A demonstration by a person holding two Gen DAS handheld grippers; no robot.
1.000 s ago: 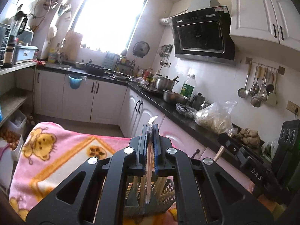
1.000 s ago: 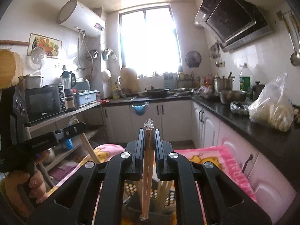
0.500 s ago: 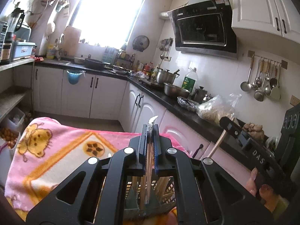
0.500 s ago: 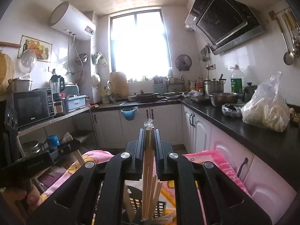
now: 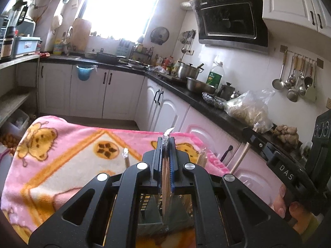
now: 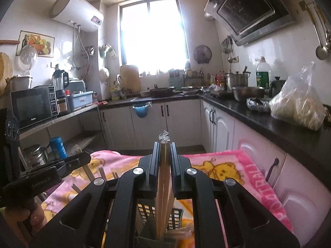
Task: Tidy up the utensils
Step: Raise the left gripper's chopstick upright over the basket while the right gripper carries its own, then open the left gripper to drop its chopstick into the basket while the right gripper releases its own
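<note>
White letters "DAS" stand on the black body of the right hand-held gripper (image 5: pixel 253 133) where it shows at the right of the left wrist view, with fingers of the person's hand (image 5: pixel 289 210) wrapped on its handle. In the right wrist view the left hand-held gripper (image 6: pixel 82 158) carries pale lettering on its side, too blurred to read. Red letters run along the edge of the pink cartoon-bear blanket (image 6: pixel 258 181), distorted and not legible. A green label wraps the big clear bottle (image 5: pixel 215 74) on the black worktop (image 5: pixel 206 101); its writing is too small to make out.

Each hand-held gripper is closed tight on a pair of pale wooden chopsticks in a thin clear wrapper. The left pair (image 5: pixel 166 177) stands upright between blue-edged pads, the crinkled wrapper tip poking above the jaws. The right pair (image 6: pixel 164 177) is likewise upright, wrapper tip bunched at the top. Both pairs reach down into a dark perforated utensil basket (image 6: pixel 175 215) that sits on the blanket, directly below the jaws. More wrapped chopsticks (image 5: pixel 126 159) already stand in the basket, leaning outward at slight angles beside the held pairs.
</note>
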